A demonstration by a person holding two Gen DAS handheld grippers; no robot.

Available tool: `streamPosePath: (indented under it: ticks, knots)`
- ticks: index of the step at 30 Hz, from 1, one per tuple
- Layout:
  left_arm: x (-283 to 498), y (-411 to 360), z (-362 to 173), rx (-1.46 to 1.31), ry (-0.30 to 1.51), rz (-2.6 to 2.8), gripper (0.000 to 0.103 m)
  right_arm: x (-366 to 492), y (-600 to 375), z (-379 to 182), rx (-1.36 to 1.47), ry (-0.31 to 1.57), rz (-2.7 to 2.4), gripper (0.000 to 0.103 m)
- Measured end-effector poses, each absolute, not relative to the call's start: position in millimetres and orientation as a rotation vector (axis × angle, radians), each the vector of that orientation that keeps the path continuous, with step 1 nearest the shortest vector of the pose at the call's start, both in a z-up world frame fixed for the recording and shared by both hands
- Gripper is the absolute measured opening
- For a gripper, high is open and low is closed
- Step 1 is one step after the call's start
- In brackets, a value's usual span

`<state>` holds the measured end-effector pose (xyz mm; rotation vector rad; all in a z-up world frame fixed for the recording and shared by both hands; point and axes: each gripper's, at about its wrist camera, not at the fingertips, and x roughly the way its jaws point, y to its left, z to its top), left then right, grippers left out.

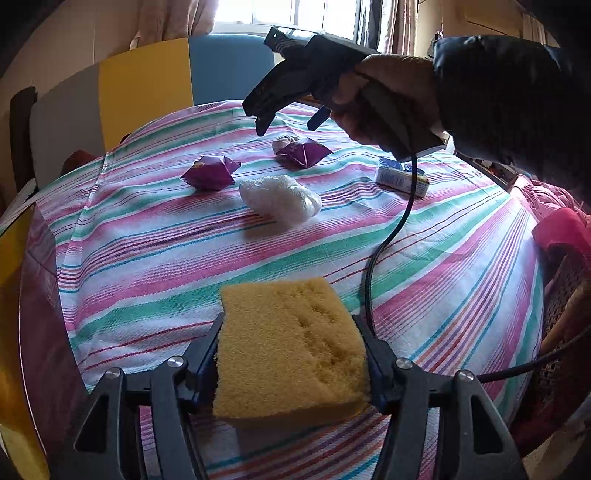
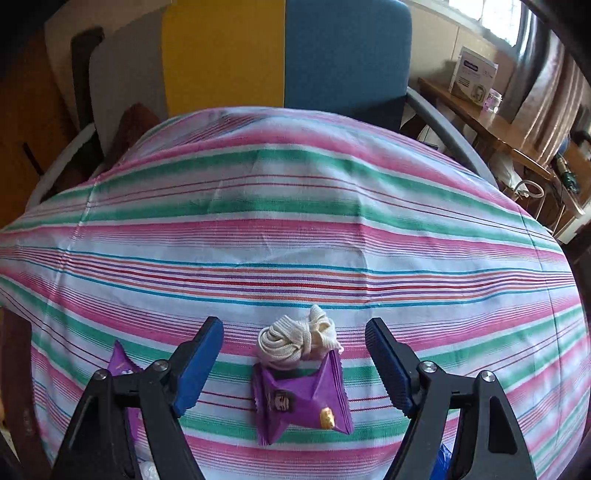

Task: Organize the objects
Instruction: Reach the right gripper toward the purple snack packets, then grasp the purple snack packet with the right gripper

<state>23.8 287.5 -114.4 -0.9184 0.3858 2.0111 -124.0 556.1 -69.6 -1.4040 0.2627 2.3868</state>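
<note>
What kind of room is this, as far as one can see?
Probably a room in a home: a table under a striped cloth, curtains beside a window, and a chair at the table.

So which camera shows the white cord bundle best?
The right wrist view: the cord bundle lies close, unblocked, touching a purple packet. In the left wrist view it is small and far, partly behind that packet.

Yellow sponge [image 1: 291,350] between left claw [image 1: 293,369] pads.
</note>
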Motion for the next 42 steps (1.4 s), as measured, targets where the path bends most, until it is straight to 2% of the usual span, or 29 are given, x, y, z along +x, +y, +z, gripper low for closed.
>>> streamPosePath:
  ticks: [1, 2, 4, 10, 12, 13, 21, 22, 24, 25, 26, 35, 42]
  knots:
    - [24, 288, -115, -0.919, 0.385, 2.010, 0.063, -127, 556, -75, -1.422, 0.257, 2.384, 0.054]
    - [24, 288, -115, -0.919, 0.385, 2.009, 0.063, -130, 557, -79, -1.443, 0.251, 2.371, 0.039]
    - [24, 288, -115, -0.921, 0.381, 2.007, 0.063, -129, 555, -82, -1.446, 0.233, 2.364, 0.038]
    - [24, 288, -115, -0.917, 0.387, 2.011, 0.064, -97, 547, -76, -1.529, 0.191, 2.396, 0.024]
    - [24, 288, -115, -0.916, 0.388, 2.012, 0.064, -79, 542, -78, -1.577, 0.166, 2.382, 0.012]
    - [24, 289, -115, -0.916, 0.388, 2.012, 0.064, -68, 538, -81, -1.603, 0.169, 2.375, 0.000]
    - [25, 290, -114, -0.913, 0.400, 2.018, 0.064, -5, 530, -91, -1.607, 0.363, 2.410, 0.000]
    - [25, 290, -114, -0.913, 0.400, 2.019, 0.064, 0, 531, -89, -1.595, 0.410, 2.420, 0.004]
    - [26, 290, -114, -0.912, 0.404, 2.020, 0.064, 8, 536, -83, -1.556, 0.499, 2.410, 0.022]
    - [26, 289, -114, -0.911, 0.405, 2.020, 0.064, 12, 540, -79, -1.527, 0.554, 2.409, 0.045]
    - [26, 289, -114, -0.912, 0.404, 2.020, 0.064, 17, 544, -74, -1.490, 0.603, 2.408, 0.062]
    - [27, 289, -113, -0.912, 0.405, 2.021, 0.064, 50, 547, -44, -1.335, 0.712, 2.359, 0.061]
    - [28, 290, -113, -0.910, 0.406, 2.023, 0.064, 41, 539, -72, -1.464, 0.540, 2.338, 0.062]
